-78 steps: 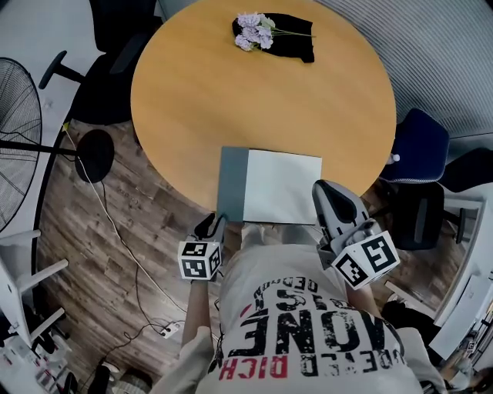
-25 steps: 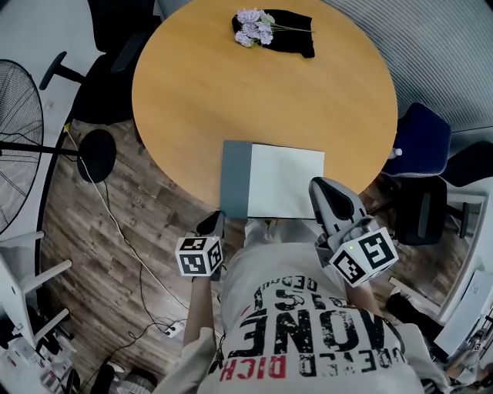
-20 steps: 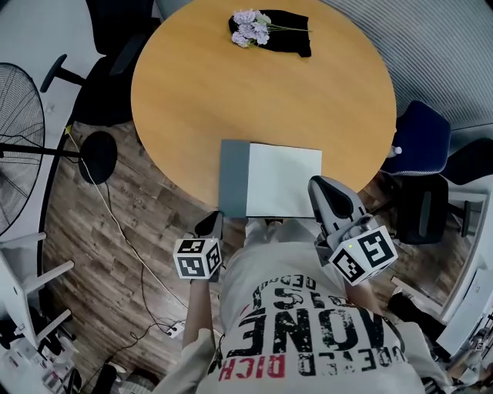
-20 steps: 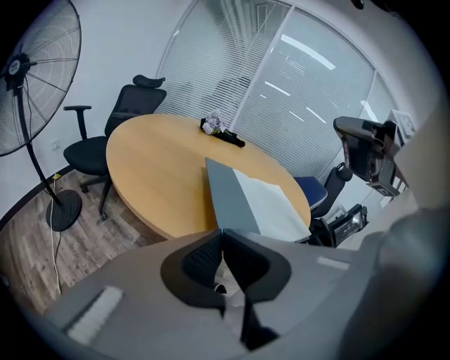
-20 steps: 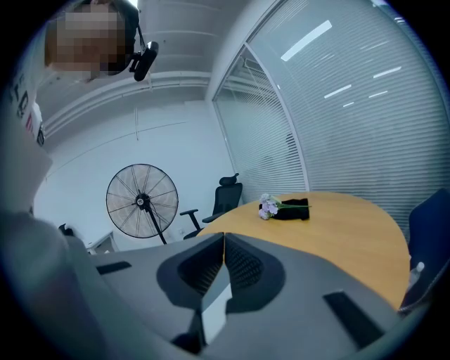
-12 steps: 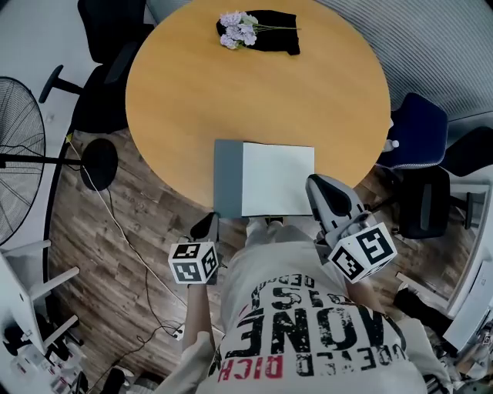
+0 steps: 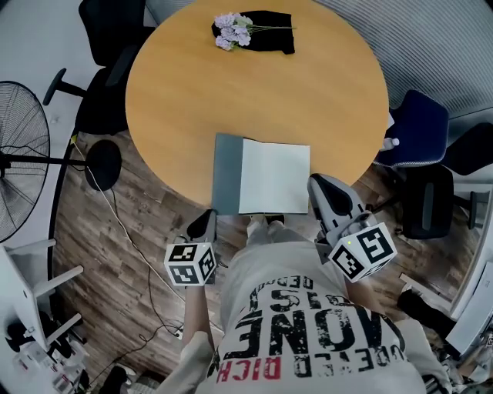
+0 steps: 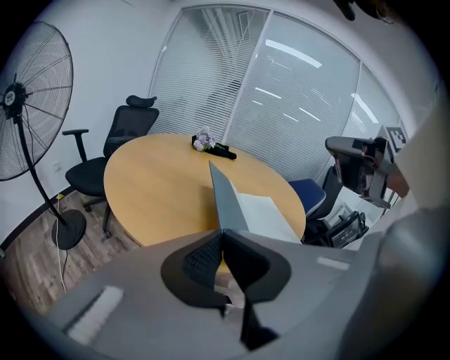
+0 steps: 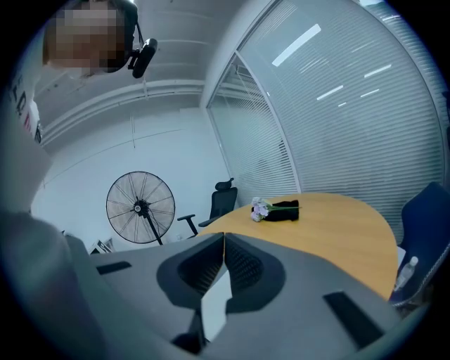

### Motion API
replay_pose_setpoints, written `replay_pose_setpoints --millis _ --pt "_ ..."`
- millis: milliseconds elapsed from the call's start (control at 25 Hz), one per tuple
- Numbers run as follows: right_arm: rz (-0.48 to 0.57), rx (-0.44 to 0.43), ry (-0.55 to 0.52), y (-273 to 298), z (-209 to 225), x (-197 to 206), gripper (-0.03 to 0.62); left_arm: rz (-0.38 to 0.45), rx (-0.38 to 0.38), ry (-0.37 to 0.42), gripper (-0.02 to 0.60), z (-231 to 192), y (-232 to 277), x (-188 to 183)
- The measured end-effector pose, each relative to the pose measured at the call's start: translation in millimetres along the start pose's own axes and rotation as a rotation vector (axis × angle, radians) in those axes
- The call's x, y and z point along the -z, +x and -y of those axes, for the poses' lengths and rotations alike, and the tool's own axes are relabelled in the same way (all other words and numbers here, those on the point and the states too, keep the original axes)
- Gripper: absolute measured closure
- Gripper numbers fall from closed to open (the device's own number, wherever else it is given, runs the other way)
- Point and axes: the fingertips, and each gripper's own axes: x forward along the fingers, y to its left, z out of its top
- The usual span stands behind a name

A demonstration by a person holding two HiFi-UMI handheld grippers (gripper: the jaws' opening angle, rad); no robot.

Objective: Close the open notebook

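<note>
The open notebook lies at the near edge of the round wooden table, with a grey cover on the left and a white page on the right. My left gripper is at the cover's near left corner. In the left gripper view its jaws are shut on that corner, and the cover stands tilted up off the table. My right gripper hovers by the notebook's near right corner with its jaws shut. A strip of white page shows beneath its pads.
Purple flowers lie on a black cloth at the table's far side. A standing fan and a black office chair are at the left. A blue chair is at the right. Cables run over the wooden floor.
The left gripper has risen with the cover's corner in its jaws, and the cover's left edge now slants. The right gripper has shifted slightly beside the notebook's right corner.
</note>
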Motion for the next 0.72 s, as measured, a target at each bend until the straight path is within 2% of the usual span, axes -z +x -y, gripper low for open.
replay_pose_setpoints --millis 720 --pt "0.054 -0.079 0.001 -39.7 19.5 -1.6 0.582 0.069 -0.100 0.034 0.565 30.0 -12.0 -13.6"
